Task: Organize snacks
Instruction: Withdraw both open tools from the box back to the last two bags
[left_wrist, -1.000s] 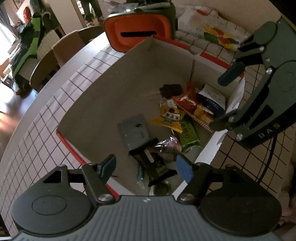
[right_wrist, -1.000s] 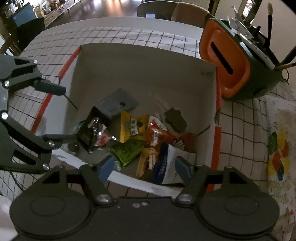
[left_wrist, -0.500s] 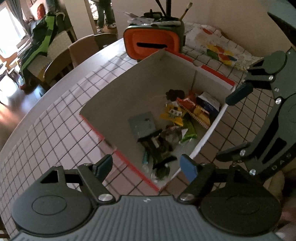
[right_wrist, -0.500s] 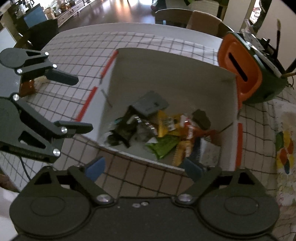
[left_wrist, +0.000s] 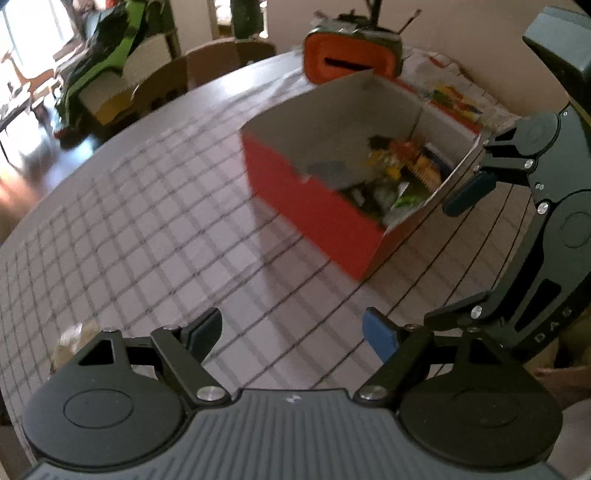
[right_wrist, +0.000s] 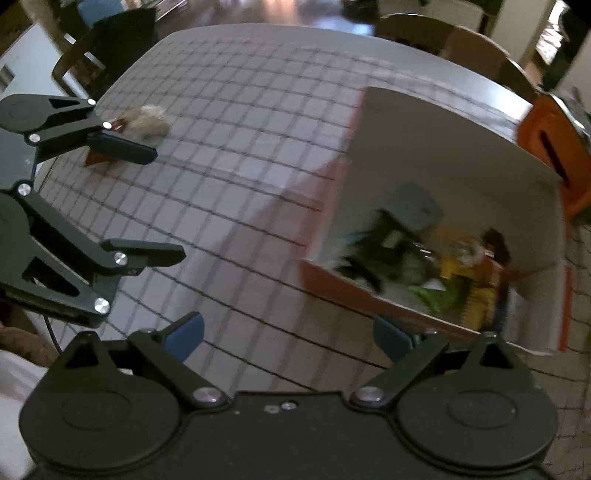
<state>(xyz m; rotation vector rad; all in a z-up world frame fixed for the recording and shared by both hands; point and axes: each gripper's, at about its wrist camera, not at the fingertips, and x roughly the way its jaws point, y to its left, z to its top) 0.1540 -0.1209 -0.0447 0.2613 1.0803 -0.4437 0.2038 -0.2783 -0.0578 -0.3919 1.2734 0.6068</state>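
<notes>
**Both claws empty over the cloth, snacks in the red box**

We take the red box (left_wrist: 321, 218) as our landmark. It stands on the checked tablecloth (left_wrist: 147, 229), open at the top, red outside and pale inside. The snacks (left_wrist: 399, 177) lie in a loose heap on its floor: yellow, green, orange and dark wrappers, with a grey flat packet (right_wrist: 413, 206) at the heap's edge. Motion blur keeps us from reading any of them.

Our left gripper (left_wrist: 295, 332) hangs above bare cloth on the near side of the box, well apart from it. Its jaws stand wide with nothing between them; they have just been opening. Our right gripper (right_wrist: 288, 332) sits just beside the box's near red wall, its right-hand blue pad close to that wall in the right wrist view. Its jaws have also just been opening and now gape very wide, holding nothing. In the left wrist view we see it beside the box's right corner.

Behind the box, touching or nearly touching its far wall, stands an orange-fronted holder (left_wrist: 347, 62) with brushes sticking up. Far from the box, across the cloth, a crumpled pale wrapper (right_wrist: 147, 122) lies near the table edge, next to the left gripper's fingers in the right wrist view. Chairs (left_wrist: 207, 70) stand beyond the table.
</notes>
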